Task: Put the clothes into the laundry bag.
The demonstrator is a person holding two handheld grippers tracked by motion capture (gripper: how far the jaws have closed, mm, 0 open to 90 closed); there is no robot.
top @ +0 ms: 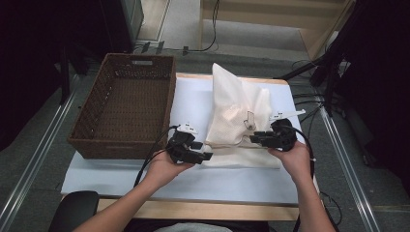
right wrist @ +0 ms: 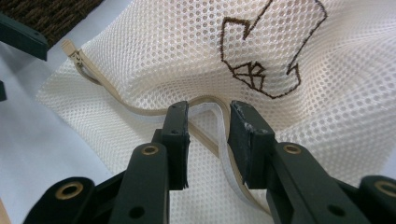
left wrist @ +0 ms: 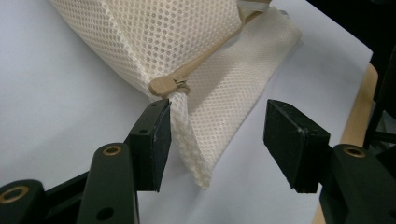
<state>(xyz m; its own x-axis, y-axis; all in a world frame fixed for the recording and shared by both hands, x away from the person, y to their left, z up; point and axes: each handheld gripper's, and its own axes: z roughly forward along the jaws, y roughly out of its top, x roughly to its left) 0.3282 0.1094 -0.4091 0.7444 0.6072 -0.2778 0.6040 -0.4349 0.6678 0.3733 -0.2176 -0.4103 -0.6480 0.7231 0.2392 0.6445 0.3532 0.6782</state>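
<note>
A: On the left, is the basket filled yet?

B: No. The mesh bag lies mid-table. Left gripper gapes around its near corner, pads not pressing.

A: And right?

B: Right gripper straddles the zipper, narrowly parted; a grip I cannot tell.

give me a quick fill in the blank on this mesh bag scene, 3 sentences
1. The mesh bag lies on a table covered in a ____ sheet.
2. The basket left of the bag is ____ in colour.
3. In the right gripper view, the right gripper has the bag's ____ strip between its jaws.

Missing words: white; brown; zipper
</note>
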